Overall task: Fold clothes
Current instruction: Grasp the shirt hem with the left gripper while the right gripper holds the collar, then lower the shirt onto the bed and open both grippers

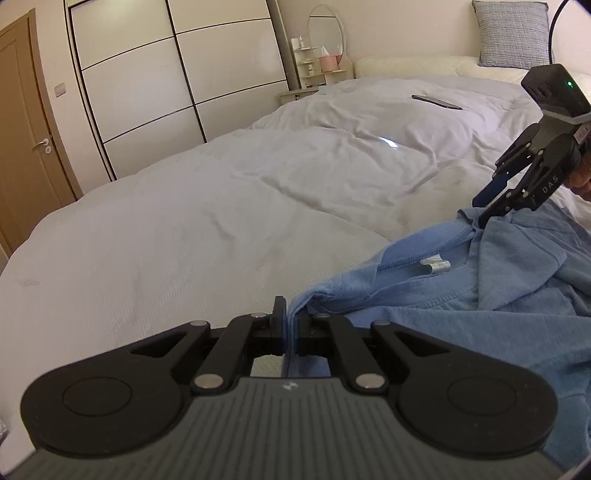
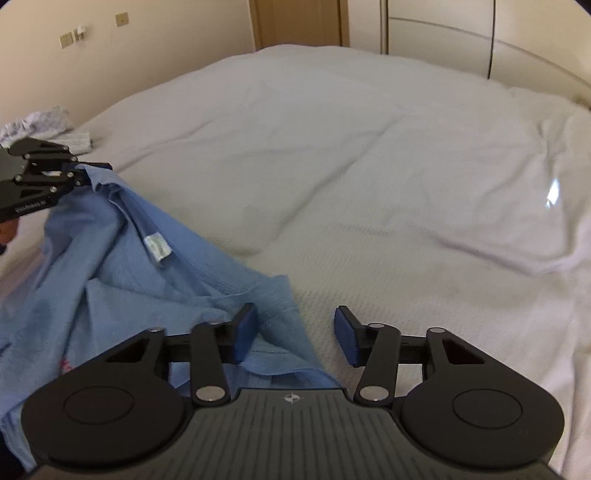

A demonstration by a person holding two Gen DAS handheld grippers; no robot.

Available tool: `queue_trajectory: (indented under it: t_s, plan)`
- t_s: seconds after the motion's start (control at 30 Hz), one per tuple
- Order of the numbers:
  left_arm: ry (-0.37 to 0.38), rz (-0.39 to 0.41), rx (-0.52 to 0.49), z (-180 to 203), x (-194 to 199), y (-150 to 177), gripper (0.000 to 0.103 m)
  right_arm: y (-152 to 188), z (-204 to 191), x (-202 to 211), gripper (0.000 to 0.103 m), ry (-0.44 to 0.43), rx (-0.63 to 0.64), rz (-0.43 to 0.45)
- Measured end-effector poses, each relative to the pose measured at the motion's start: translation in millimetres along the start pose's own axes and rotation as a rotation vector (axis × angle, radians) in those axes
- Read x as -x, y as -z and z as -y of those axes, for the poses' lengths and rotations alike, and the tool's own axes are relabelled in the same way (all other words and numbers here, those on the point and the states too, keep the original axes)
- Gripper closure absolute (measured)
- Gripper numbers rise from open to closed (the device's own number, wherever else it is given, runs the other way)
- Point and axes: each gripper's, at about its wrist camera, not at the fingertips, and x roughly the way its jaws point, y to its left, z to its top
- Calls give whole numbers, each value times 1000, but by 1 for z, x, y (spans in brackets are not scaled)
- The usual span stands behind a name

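A light blue shirt (image 1: pixel 480 288) lies crumpled on the white bed, neck label up; it also shows in the right wrist view (image 2: pixel 122 266). My left gripper (image 1: pixel 290 317) is shut on the shirt's shoulder edge, and it shows at the left of the right wrist view (image 2: pixel 94 168). My right gripper (image 2: pixel 295 332) is open, its jaws standing on either side of the shirt's other shoulder edge. In the left wrist view the right gripper (image 1: pixel 484 210) sits at the shirt's far edge.
A white duvet (image 1: pixel 221 206) covers the bed. A dark phone (image 1: pixel 436 101) lies near the pillows. A grey cushion (image 1: pixel 511 33) stands at the headboard. Folded pale clothes (image 2: pixel 40 125) lie at the bed's far left corner. A wardrobe (image 1: pixel 166 74) and a door (image 1: pixel 26 122) stand beyond.
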Motion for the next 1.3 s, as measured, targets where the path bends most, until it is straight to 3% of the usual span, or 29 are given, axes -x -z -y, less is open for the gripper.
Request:
queue_trajectory:
  t_s: [0.03,0.1,0.27,0.4,0.53,0.63,0.77,0.83,0.87,0.9,1.0,1.13,1.3]
  plan:
    - [-1,1,0,1,3,1,100,2,-2,3,87,-19,-1,-5]
    - [-2,7,0,2,10,1,101,9,-12,15,100,-8,32,2]
    - [-39,75,-23,9,43,-18,102,16,-39,65,103,101,105,142]
    - [-76,180,-66,3,74,-66,102,-3,-59,120,103,207,191,278]
    - [-101,260,-81,-14,76,-115,102,-38,-57,147,103,294,231,375]
    - [-120,269,-96,-30,46,-142,102,-70,-43,140,103,351,260,408]
    - [-151,200,-42,-60,-35,-160,98,-112,-15,89,103,408,298,403]
    - [-157,135,7,-75,-80,-157,84,-127,3,51,61,442,275,399]
    - [-158,115,11,-76,-91,-149,78,-131,11,33,55,457,257,397]
    - [-158,98,8,-75,-99,-140,68,-129,19,23,56,455,236,392]
    - [-158,50,1,-74,-122,-113,69,-111,28,0,56,418,198,363]
    - [-37,46,1,-57,-103,-78,70,-69,32,-19,56,384,168,275]
    - [237,126,-207,7,-56,-69,67,-24,27,-15,52,301,67,228]
